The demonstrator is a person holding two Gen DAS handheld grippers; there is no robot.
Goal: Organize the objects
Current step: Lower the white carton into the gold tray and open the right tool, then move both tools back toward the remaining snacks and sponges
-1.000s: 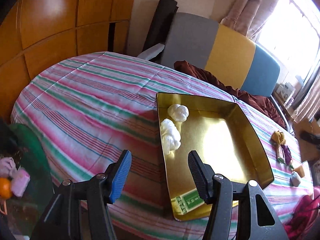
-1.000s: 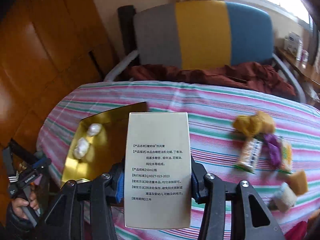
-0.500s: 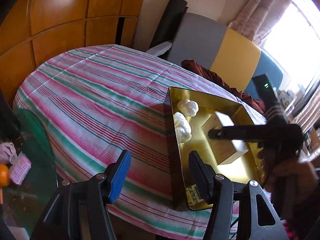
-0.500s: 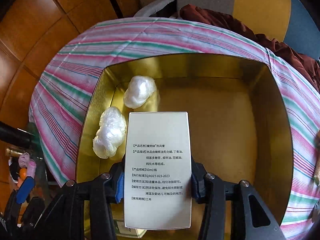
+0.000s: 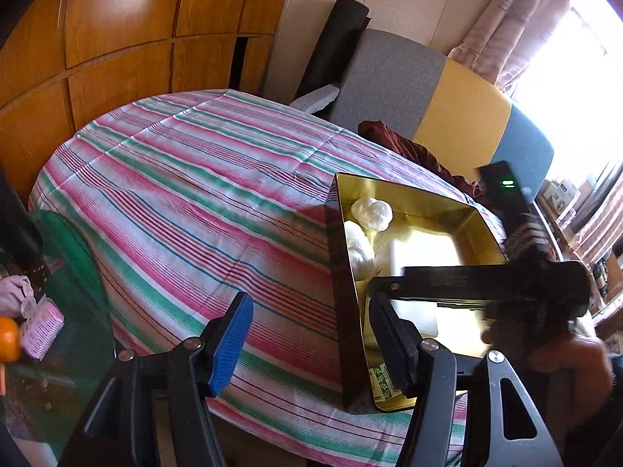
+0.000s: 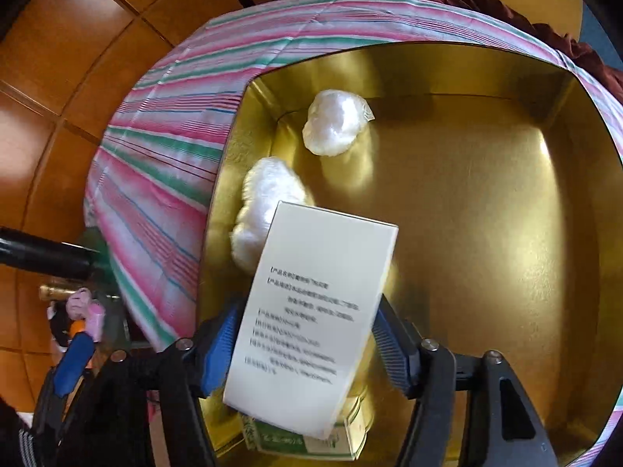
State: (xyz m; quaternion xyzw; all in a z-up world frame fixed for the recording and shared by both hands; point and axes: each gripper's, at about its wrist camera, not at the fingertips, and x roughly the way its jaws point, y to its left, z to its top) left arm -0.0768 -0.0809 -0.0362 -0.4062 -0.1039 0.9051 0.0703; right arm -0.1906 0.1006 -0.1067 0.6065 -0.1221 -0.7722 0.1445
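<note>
A gold tray (image 6: 467,194) stands on the striped tablecloth (image 5: 194,194). Two white wrapped balls (image 6: 335,124) (image 6: 268,194) lie at its left wall. My right gripper (image 6: 303,334) hangs low inside the tray. Its jaws are opening, and a white box with printed text (image 6: 311,311) tilts loose between them, with a gap at the right pad. The box leans over a small green-labelled packet (image 6: 323,439) on the tray floor. My left gripper (image 5: 309,311) is open and empty, straddling the tray's left wall (image 5: 338,233). The right gripper's finger (image 5: 447,282) crosses the tray there.
A grey, yellow and blue chair (image 5: 459,116) with a dark red cloth (image 5: 405,148) stands behind the table. A glass side table (image 5: 70,311) at the left holds an orange (image 5: 7,338) and a pink item (image 5: 41,329). Wood panelling (image 5: 117,39) backs the left.
My right gripper carried the white box from above the tablecloth down into the gold tray. Its jaws then spread, and the box tipped over to the right. The left gripper barely moved.
</note>
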